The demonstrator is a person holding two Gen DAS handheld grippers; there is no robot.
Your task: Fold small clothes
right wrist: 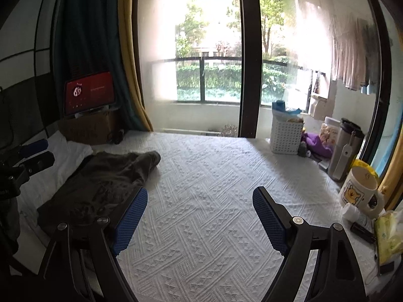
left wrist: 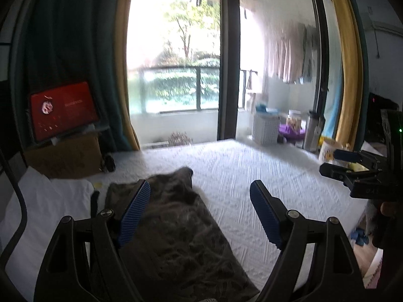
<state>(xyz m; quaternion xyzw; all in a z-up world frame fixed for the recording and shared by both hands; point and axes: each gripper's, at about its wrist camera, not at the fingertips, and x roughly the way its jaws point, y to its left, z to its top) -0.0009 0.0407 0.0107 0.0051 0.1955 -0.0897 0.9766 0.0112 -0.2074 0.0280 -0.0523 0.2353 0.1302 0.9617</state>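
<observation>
Left gripper [left wrist: 200,210] spread wide over dark folded garment [left wrist: 173,229] — right gripper [right wrist: 200,217] spread wide, holding nothing, above white quilt [right wrist: 214,188]. Red tablet screen [right wrist: 89,91] text unreadable; mug [right wrist: 359,192] shows bear cartoon.

No readable text (only blurred white lettering on the red tablet screen [right wrist: 88,92], illegible)

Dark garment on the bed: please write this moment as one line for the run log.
garment: dark garment lying on white bedspread, not held | left gripper: open, above garment | right gripper: open, above bare bedspread
</observation>
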